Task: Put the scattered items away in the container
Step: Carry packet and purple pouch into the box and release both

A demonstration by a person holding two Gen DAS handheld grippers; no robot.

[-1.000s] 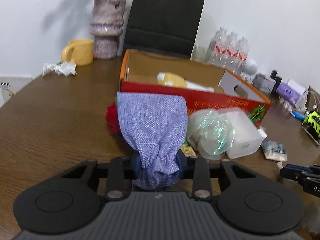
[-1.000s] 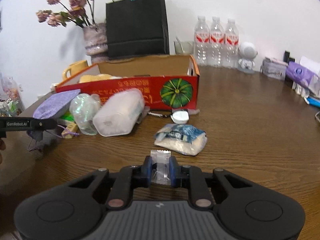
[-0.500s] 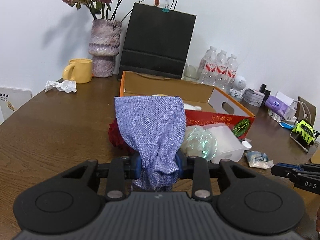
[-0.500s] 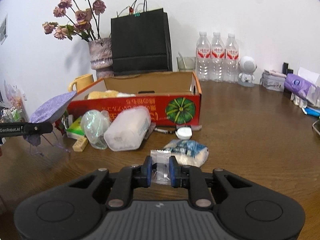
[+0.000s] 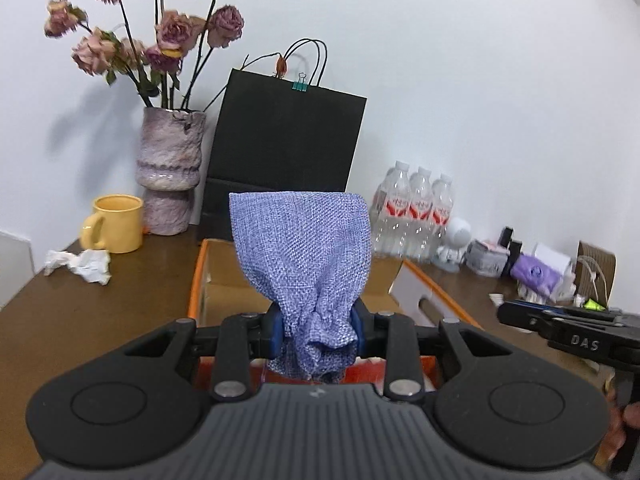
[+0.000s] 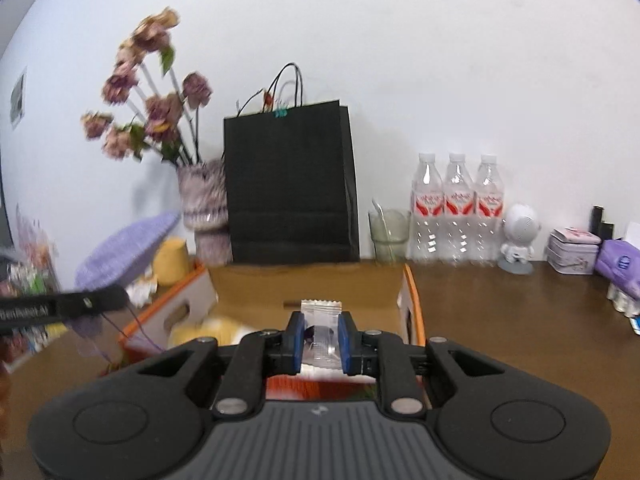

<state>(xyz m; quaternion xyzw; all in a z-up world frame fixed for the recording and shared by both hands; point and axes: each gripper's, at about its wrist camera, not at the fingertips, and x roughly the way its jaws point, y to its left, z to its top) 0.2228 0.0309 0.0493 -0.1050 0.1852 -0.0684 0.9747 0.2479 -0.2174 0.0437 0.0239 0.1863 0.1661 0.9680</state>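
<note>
My left gripper [image 5: 316, 330] is shut on a blue-purple woven cloth pouch [image 5: 304, 248], held up above the near edge of the open cardboard box [image 5: 196, 280] with orange rim and red sides. My right gripper [image 6: 320, 338] is shut on a small clear plastic sachet [image 6: 321, 312], held over the same box [image 6: 408, 292] from its other side. The pouch [image 6: 128, 248] and the left gripper's side [image 6: 60, 306] show at the left of the right wrist view. A yellow item [image 6: 204, 330] lies inside the box.
Behind the box stand a black paper bag [image 5: 284, 148], a vase of dried roses [image 5: 170, 176], a yellow mug [image 5: 114, 224], crumpled tissue [image 5: 80, 264], three water bottles [image 6: 458, 208], a glass [image 6: 388, 234], a white figurine [image 6: 520, 238] and small boxes [image 6: 572, 248].
Both grippers rose and moved forward from the table to above the box, each still holding its item. The scattered items on the table dropped out of view.
</note>
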